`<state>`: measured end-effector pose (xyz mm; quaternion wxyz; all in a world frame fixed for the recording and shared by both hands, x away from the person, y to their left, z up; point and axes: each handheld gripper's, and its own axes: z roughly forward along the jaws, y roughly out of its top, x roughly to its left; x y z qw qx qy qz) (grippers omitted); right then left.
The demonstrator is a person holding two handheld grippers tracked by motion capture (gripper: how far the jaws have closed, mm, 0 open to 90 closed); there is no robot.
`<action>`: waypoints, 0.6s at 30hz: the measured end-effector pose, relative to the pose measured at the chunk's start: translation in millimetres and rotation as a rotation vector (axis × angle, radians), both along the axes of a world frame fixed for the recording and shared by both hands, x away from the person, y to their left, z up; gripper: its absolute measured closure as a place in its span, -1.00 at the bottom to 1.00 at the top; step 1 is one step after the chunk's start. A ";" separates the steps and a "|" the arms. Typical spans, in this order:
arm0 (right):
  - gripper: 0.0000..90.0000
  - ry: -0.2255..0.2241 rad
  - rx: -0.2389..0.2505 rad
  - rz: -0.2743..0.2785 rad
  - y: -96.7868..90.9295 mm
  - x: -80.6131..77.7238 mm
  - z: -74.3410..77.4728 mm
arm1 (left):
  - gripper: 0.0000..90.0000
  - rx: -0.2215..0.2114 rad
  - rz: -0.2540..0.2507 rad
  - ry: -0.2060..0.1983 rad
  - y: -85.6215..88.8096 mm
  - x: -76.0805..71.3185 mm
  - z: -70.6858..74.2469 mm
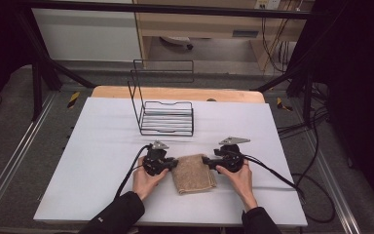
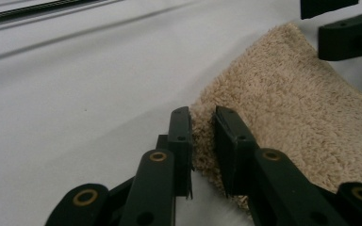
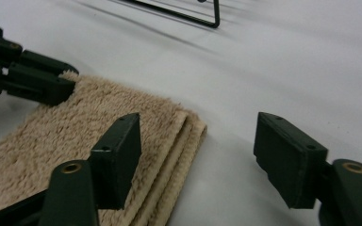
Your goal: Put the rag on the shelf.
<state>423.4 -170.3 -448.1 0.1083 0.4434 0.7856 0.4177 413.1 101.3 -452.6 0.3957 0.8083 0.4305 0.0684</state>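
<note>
Now the left gripper pinches the folded towel's corner, while the right gripper's parted jaws straddle its far edge.

Towel: lies folded on the table, near its front edge, about midway across.
Left gripper: at the towel's left edge, jaws on either side of that edge's corner.
Right gripper: at the towel's right edge, one jaw over the towel, the other over bare table beside it.
Wire rack: stands behind the towel, well apart, toward the table's far edge.
</note>
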 end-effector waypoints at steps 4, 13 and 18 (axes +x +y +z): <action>-0.07 0.014 0.000 -0.009 1.3 5.1 -3.5 | 0.72 0.005 -0.003 -0.005 -0.5 -0.1 -0.3; 0.21 0.045 0.026 0.006 5.8 3.7 -8.5 | 0.73 0.007 -0.012 -0.008 -0.8 0.4 -0.5; 0.38 0.045 0.037 0.017 7.5 2.8 -10.3 | 0.73 0.008 -0.019 -0.006 -0.4 1.3 -0.4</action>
